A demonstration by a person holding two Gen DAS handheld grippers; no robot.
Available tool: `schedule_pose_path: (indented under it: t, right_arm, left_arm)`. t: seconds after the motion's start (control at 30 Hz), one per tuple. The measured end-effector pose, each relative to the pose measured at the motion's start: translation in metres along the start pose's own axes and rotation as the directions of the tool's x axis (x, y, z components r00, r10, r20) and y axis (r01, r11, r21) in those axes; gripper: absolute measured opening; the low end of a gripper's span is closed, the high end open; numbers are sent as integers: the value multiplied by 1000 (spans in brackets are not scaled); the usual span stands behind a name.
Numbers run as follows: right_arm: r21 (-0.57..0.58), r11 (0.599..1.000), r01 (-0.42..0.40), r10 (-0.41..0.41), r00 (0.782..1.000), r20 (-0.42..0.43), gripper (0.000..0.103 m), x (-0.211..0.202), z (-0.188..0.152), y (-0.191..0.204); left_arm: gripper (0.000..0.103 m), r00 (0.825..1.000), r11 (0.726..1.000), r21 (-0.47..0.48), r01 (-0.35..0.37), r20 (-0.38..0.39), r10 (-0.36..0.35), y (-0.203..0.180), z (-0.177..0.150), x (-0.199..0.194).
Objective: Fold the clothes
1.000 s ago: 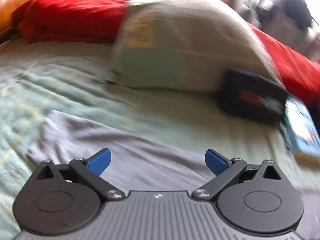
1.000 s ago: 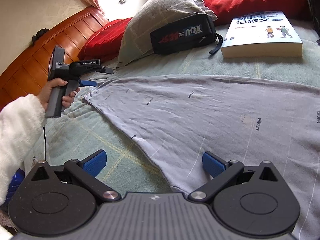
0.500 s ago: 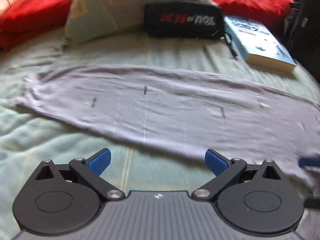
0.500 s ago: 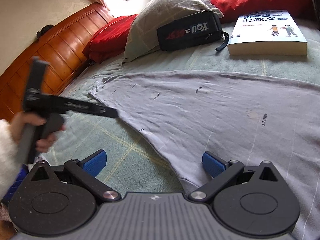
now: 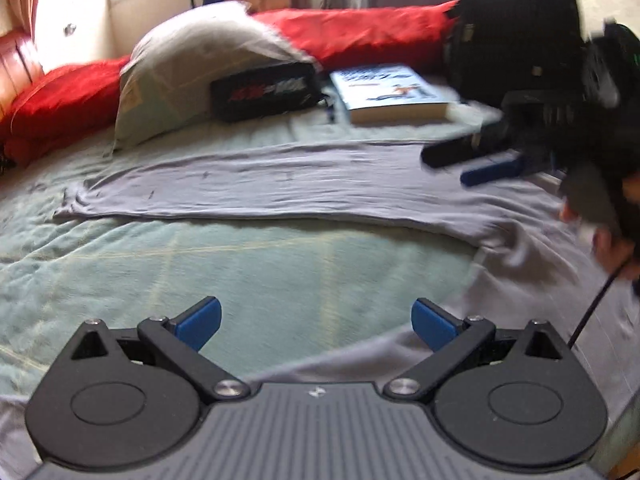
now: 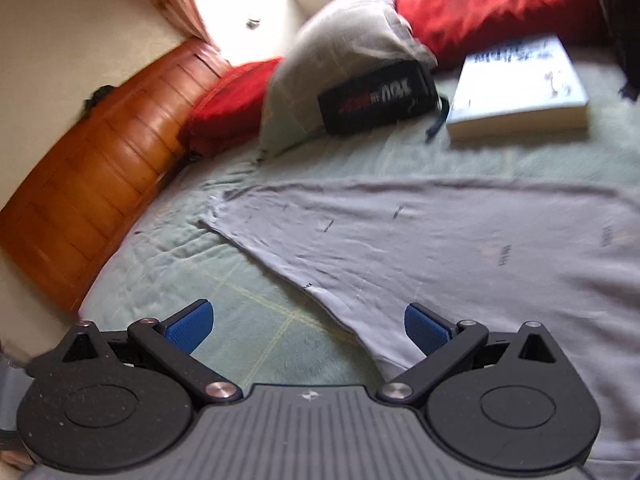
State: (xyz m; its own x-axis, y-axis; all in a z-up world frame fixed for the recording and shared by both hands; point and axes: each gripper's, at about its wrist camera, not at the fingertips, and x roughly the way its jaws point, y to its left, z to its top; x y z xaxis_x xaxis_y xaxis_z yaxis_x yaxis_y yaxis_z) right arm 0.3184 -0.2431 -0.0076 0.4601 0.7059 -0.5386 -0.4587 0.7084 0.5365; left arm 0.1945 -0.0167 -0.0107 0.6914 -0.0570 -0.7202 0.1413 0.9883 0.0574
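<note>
Left hand-held gripper [image 5: 316,322] and right hand-held gripper [image 6: 306,326], both spread wide and empty, above a grey shirt [image 6: 440,248] flat on the bed [image 5: 240,264]; beyond, pillow [image 5: 192,68], black pouch [image 6: 376,96], book [image 6: 516,80].

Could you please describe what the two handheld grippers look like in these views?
Both the left gripper and right gripper share one design: ribbed grey body, two round black discs, black linkage arms on silver pivot bolts, and blue ridged pads on the jaws. A thin black cable trails from the right one.
</note>
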Motion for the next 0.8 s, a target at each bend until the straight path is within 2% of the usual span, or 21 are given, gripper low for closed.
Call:
schedule_pose_path:
  t: [0.13,0.23,0.37,0.43,0.53,0.57,0.8]
  right_arm:
    - [-32,997,77,-75,994,79,103,-50,-7,-35]
    - [73,991,116,-124,985,117,103,-72,-14,-83]
    - [176,964,200,-219,971,96,103,-82,-25,-136]
    - [184,968,172,-191,977,91,103,-83,-30,-151]
    - [118,982,148,-159,984,86,103,-84,-35,-154]
    - [66,984,164,-169,984,65,103,-83,-35,-150]
    - [-86,963,257,-261,965,-40,103,-87,-17,-136]
  left_arm:
    - [101,995,996,6,93,18,-93,-34,-21,-1]
    - [101,993,992,42,118,13,-118,-56,-28,4]
    - [101,991,987,86,133,21,-136,-78,-36,5]
    - [101,988,985,85,150,22,-153,-82,-38,4]
    - [101,987,985,72,157,17,-159,-84,-41,5]
    - [101,988,986,69,153,16,-154,-84,-43,6]
    - [101,988,986,87,144,34,-148,-85,-47,4]
